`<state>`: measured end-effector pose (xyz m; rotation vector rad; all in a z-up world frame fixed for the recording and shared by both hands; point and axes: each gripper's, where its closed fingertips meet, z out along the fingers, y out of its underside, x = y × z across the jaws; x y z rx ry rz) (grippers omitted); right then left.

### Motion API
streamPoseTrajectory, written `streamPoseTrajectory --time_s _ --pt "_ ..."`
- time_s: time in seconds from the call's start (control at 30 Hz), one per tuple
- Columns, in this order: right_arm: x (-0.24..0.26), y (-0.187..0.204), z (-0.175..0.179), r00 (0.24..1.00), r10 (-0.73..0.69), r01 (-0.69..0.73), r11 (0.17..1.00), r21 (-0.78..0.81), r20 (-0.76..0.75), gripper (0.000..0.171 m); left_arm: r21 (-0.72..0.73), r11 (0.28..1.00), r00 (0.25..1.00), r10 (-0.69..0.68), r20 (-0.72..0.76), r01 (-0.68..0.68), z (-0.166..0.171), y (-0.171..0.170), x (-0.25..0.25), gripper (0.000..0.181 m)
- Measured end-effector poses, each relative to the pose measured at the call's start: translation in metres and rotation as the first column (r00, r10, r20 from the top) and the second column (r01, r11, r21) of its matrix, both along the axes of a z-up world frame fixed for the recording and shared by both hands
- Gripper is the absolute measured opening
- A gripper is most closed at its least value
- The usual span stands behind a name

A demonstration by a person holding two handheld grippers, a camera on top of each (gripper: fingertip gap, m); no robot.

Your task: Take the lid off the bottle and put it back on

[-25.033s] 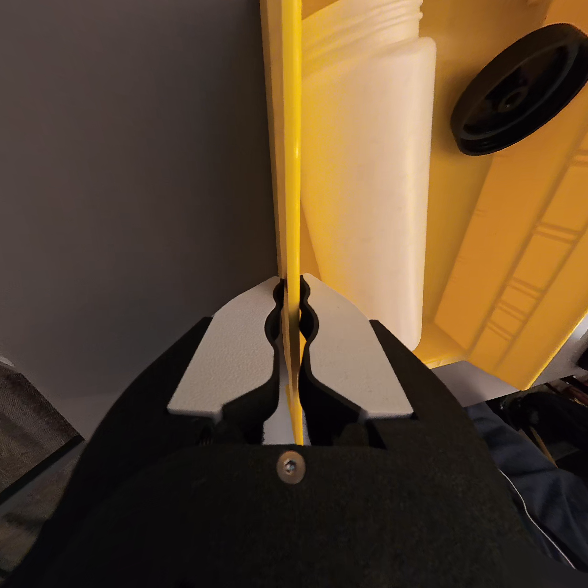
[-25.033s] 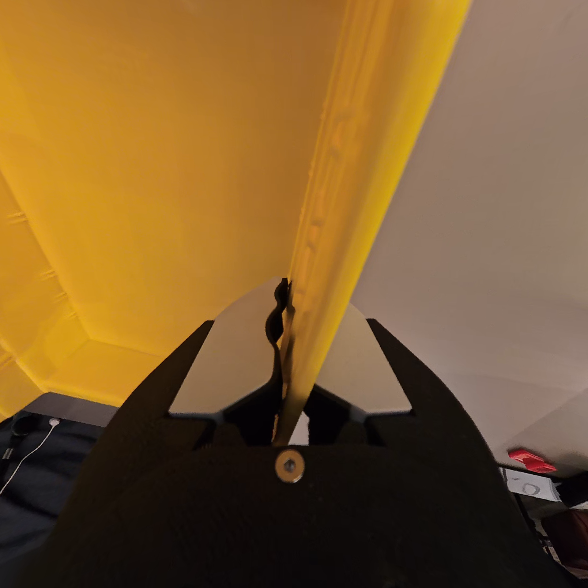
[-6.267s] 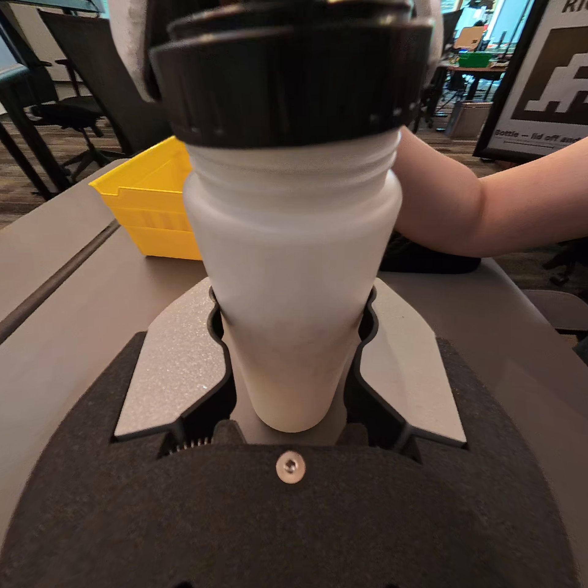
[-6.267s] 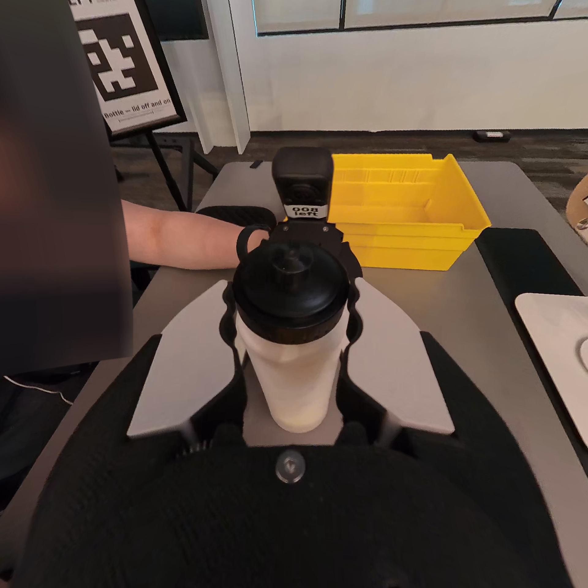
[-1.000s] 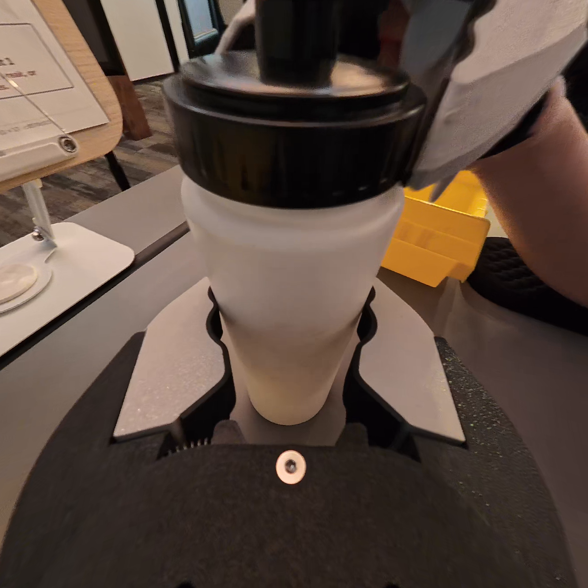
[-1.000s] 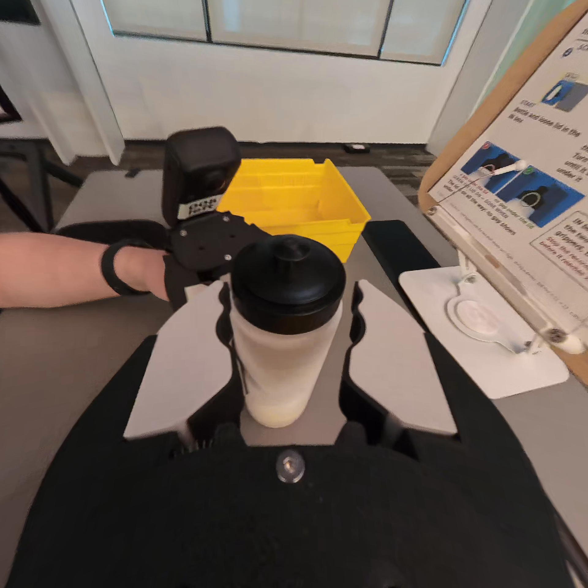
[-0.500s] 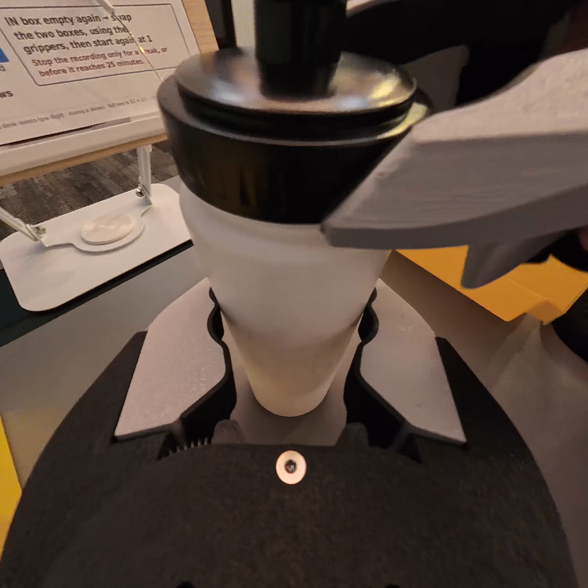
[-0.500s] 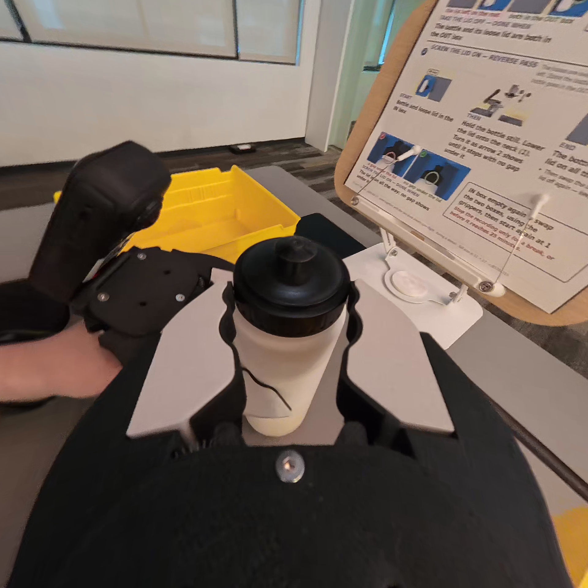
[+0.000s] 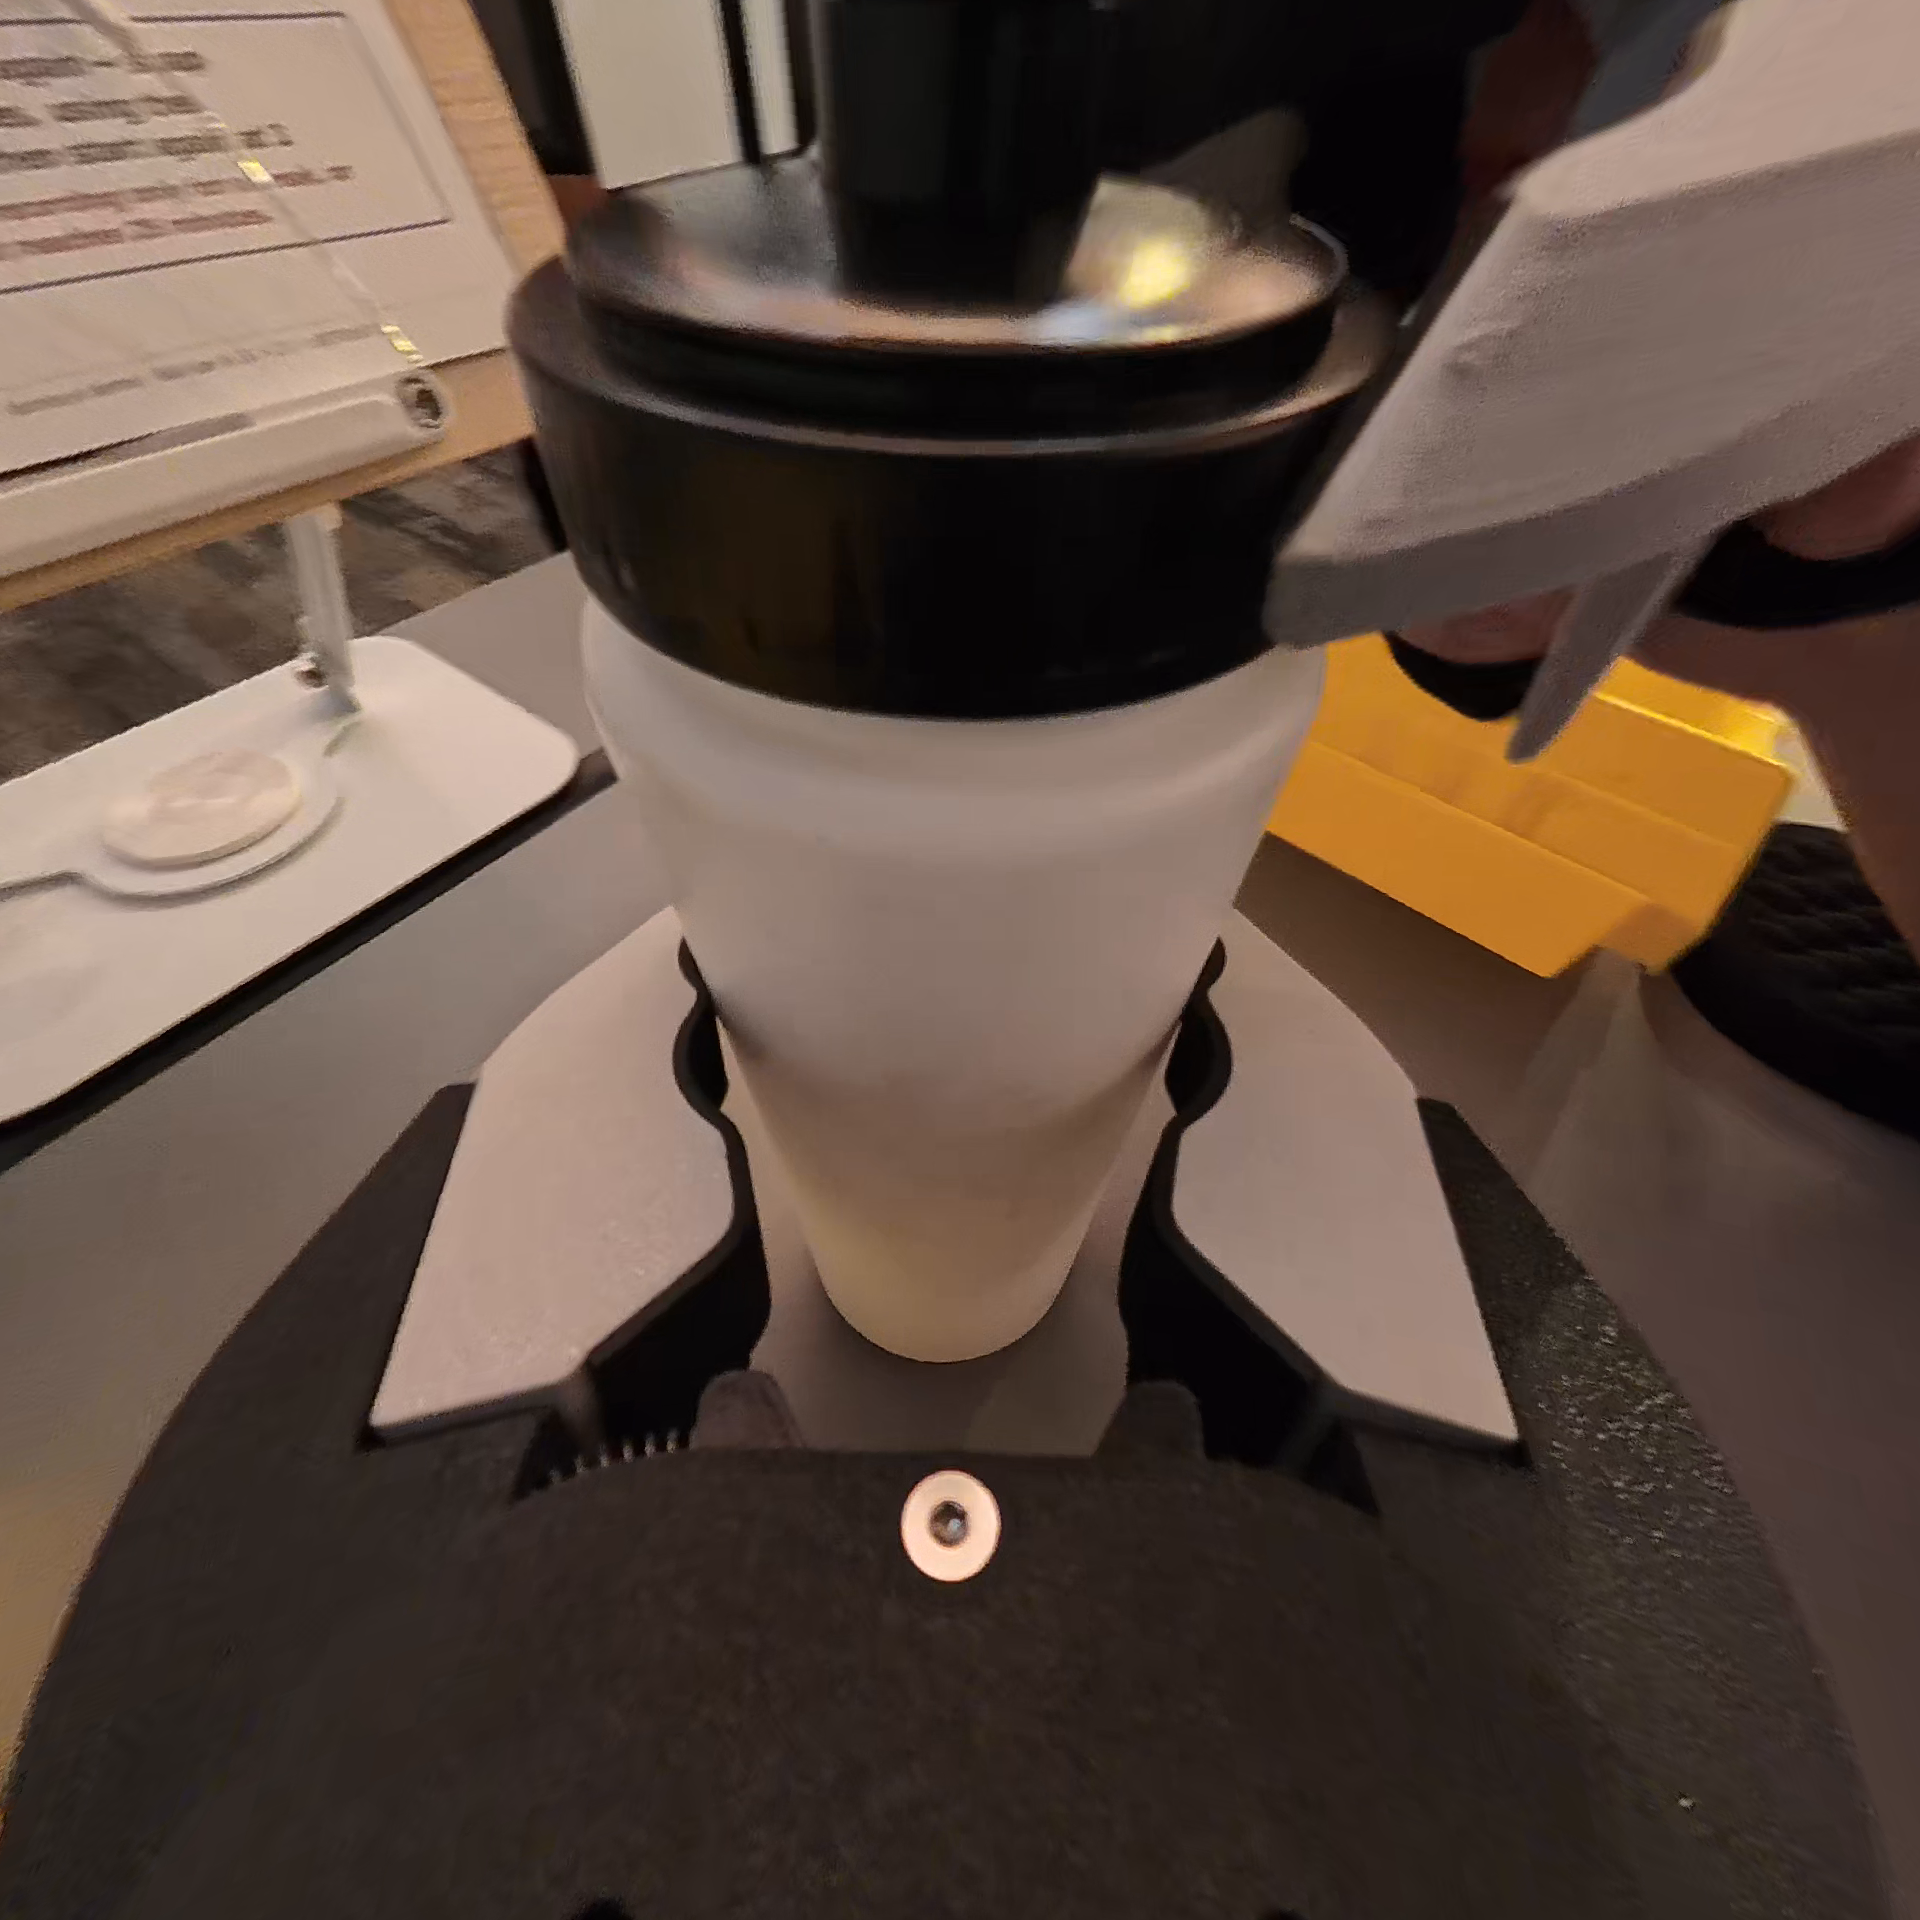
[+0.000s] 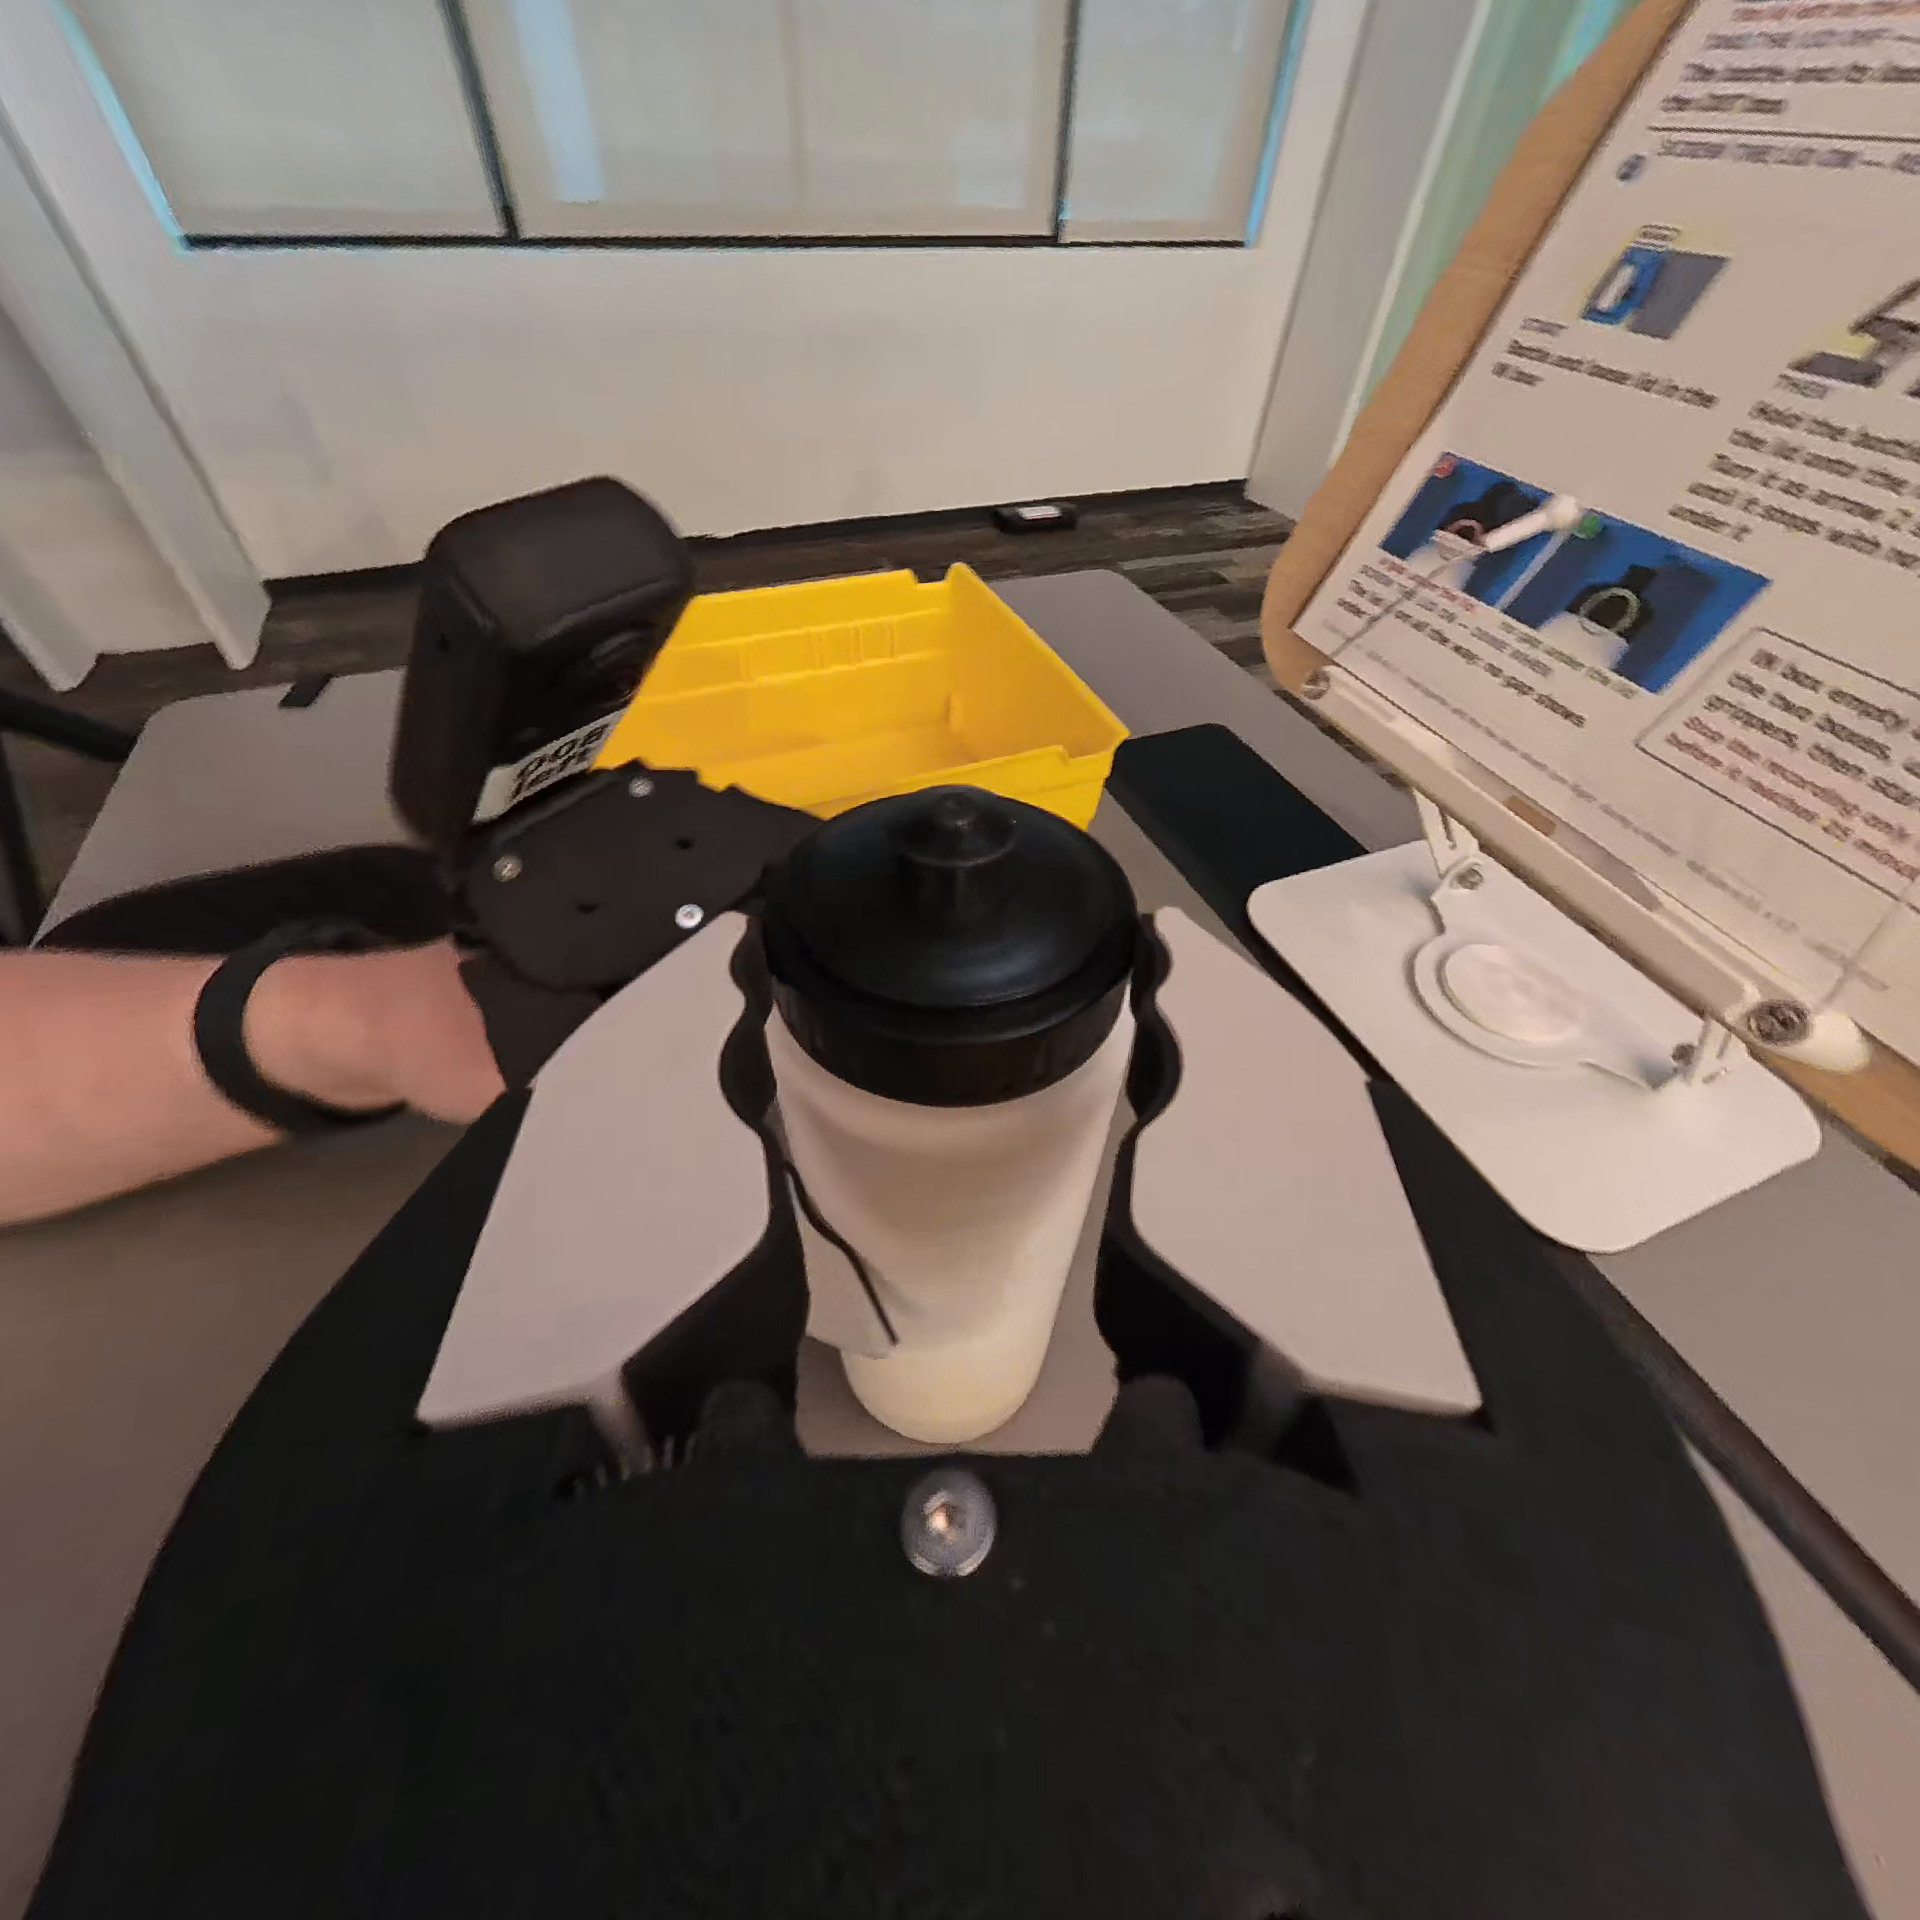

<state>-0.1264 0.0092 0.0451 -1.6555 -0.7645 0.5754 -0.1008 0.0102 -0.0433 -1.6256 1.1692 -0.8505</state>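
Note:
A white plastic bottle with a black screw lid stands upright on the grey table. My left gripper is shut on the bottle's lower body. My right gripper comes from above and its two fingers close on the sides of the lid. One of its grey fingers presses the lid's right side in the left wrist view. The lid sits down on the bottle's shoulder with no thread showing. The bottle body shows below the lid. The left gripper's body and a hand lie to the left.
A yellow bin stands behind the bottle, beside a black pad. An instruction board on a white stand base stands at the right. The bin and the stand base flank the bottle in the left wrist view.
Both views have swung around the bottle. The right gripper has turned about the lid while closed on it. Six seconds ago thread showed under the lid; now none shows.

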Motion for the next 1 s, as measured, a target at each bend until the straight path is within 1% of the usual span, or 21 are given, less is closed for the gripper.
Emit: streamPoseTrajectory --time_s 0.07,0.13,0.2,0.23,0.3,0.37,0.47,0.53,0.63,0.73,0.8,0.9,0.97,1.0 --pt "-0.002 0.006 0.000 0.994 -0.100 0.100 0.995 -0.001 -0.034 0.068 0.003 0.996 0.996 0.093 -0.004 -0.093 0.000 0.008 -0.003 0.085" --pt "-0.003 0.010 0.000 0.977 -0.210 0.211 0.977 0.022 -0.049 0.068 0.007 0.988 0.988 0.154 -0.003 -0.154 0.000 0.012 -0.005 0.085" --pt "-0.004 0.011 0.001 0.960 -0.276 0.278 0.959 0.046 -0.042 0.068 0.004 0.988 0.988 0.154 -0.006 -0.154 0.000 0.012 -0.006 0.085" --pt "-0.004 0.010 0.001 0.961 -0.275 0.276 0.960 0.054 -0.022 0.068 0.001 0.990 0.990 0.139 -0.007 -0.139 0.000 0.011 -0.006 0.085" --pt "-0.004 0.009 0.001 0.978 -0.209 0.208 0.977 0.049 0.013 0.068 -0.003 0.995 0.995 0.095 -0.004 -0.095 0.000 0.010 -0.005 0.085" --pt "-0.003 0.004 0.005 0.995 -0.101 0.102 0.994 0.028 -0.014 0.073 -0.006 0.999 0.999 0.045 -0.008 -0.045 0.000 0.006 -0.004 0.085" --pt "0.005 0.000 0.010 0.998 -0.013 0.014 1.000 0.014 -0.065 0.076 -0.006 0.999 0.999 -0.033 -0.007 0.033 0.000 -0.003 0.000 0.085" --pt "0.005 -0.003 0.004 0.998 0.048 -0.049 0.999 -0.014 -0.042 0.074 -0.005 0.998 0.998 -0.063 0.000 0.063 0.000 -0.007 0.003 0.085" --pt "0.001 -0.005 -0.007 0.997 0.074 -0.073 0.997 -0.040 0.029 0.069 -0.004 0.999 0.999 -0.053 -0.007 0.053 -0.001 -0.008 0.004 0.085" --pt "0.000 0.000 -0.007 0.999 -0.001 0.002 1.000 -0.025 0.048 0.069 -0.004 1.000 1.000 0.020 -0.015 -0.020 -0.001 -0.001 0.001 0.085" --pt "-0.002 0.007 -0.007 0.995 -0.097 0.097 0.995 -0.029 0.006 0.069 -0.002 0.994 0.994 0.106 -0.013 -0.106 -0.001 0.007 -0.003 0.085" --pt "-0.005 0.013 -0.007 0.963 -0.264 0.264 0.964 0.004 -0.047 0.069 0.005 0.976 0.976 0.218 -0.004 -0.218 0.000 0.014 -0.007 0.085" --pt "-0.006 0.013 -0.006 0.948 -0.318 0.319 0.947 0.045 -0.034 0.069 0.007 0.972 0.972 0.233 -0.004 -0.233 0.000 0.015 -0.008 0.085" --pt "-0.006 0.013 -0.007 0.949 -0.316 0.316 0.948 0.043 -0.026 0.069 0.005 0.975 0.975 0.221 -0.006 -0.221 0.000 0.014 -0.007 0.085"
